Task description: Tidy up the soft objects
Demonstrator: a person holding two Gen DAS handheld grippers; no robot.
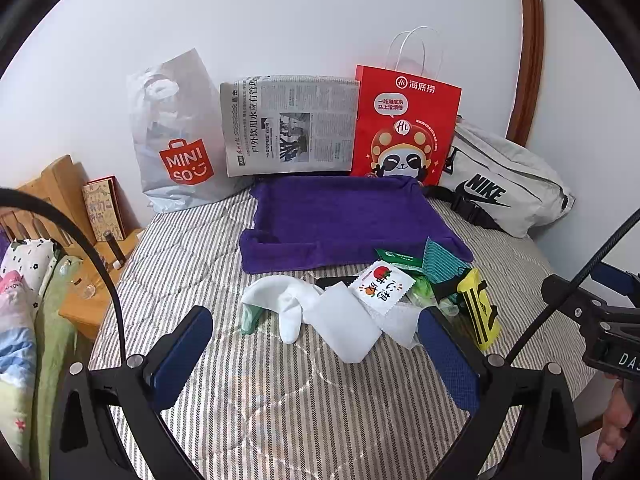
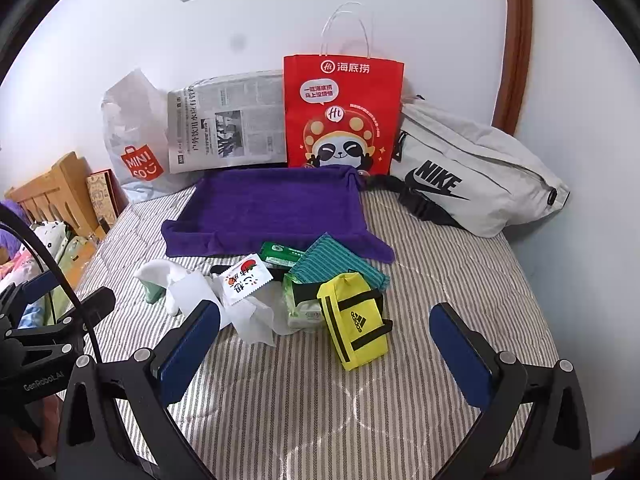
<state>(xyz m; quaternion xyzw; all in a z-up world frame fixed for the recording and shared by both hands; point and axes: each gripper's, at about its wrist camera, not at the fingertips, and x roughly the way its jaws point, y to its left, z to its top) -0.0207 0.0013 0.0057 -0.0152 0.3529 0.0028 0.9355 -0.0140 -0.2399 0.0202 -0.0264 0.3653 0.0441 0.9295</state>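
Both claws gape wide and empty: left gripper [image 1: 316,344] hovers near the limp white socks [image 1: 320,316], right gripper [image 2: 324,344] near the yellow pouch [image 2: 354,320] — light, floppy stuff, so pinch a bunched fold, purple tray [image 2: 272,204] waiting behind

The black item [image 1: 336,281] under the white sock [image 1: 320,312] and sachet [image 1: 382,287] shows only a sliver, too little to identify. The tissue pack [image 2: 304,308] is half covered by the yellow pouch [image 2: 356,320] and teal cloth [image 2: 336,262], and its print is too small to read. The newspaper [image 1: 288,124] is partly hidden behind the red bag [image 1: 404,124], its fine text illegible.
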